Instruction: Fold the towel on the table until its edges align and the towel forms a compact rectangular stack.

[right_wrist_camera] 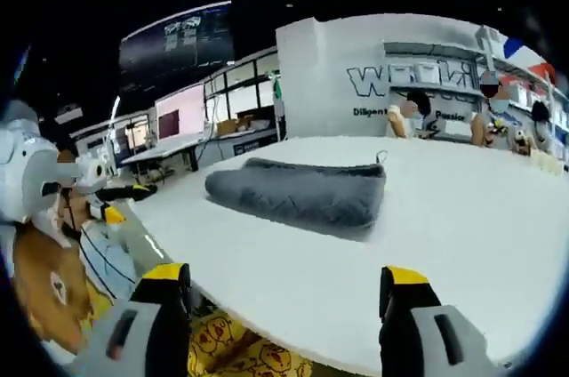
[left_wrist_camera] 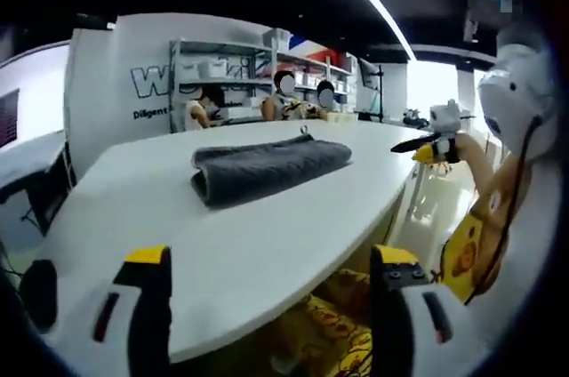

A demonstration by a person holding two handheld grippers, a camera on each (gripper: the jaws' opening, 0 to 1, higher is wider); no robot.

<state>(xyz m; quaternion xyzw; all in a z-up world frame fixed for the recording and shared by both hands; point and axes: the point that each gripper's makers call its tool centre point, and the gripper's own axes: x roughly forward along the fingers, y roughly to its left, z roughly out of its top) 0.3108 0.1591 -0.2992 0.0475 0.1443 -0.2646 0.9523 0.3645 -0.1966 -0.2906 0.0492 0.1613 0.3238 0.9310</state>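
Observation:
A dark grey towel [left_wrist_camera: 267, 171] lies folded into a thick, long bundle on the white table [left_wrist_camera: 222, 252], with a small loop at its far end. In the right gripper view the towel [right_wrist_camera: 302, 190] lies across the middle of the table [right_wrist_camera: 444, 252]. My left gripper [left_wrist_camera: 271, 257] hovers over the table's near edge, open, short of the towel. My right gripper [right_wrist_camera: 284, 277] is also open with nothing between its jaws, at the table's rim. Each gripper appears small in the other's view: the right gripper [left_wrist_camera: 434, 148] and the left gripper [right_wrist_camera: 114, 199], both held off the table's side.
The person holding the grippers wears a white helmet [left_wrist_camera: 516, 92] and yellow patterned clothing [left_wrist_camera: 338, 324] below the table edge. Behind the table, several seated people [left_wrist_camera: 284, 106] work by metal shelves [left_wrist_camera: 222, 70] and a white lettered wall [right_wrist_camera: 400, 75]. Desks with monitors [right_wrist_camera: 178, 115] stand further off.

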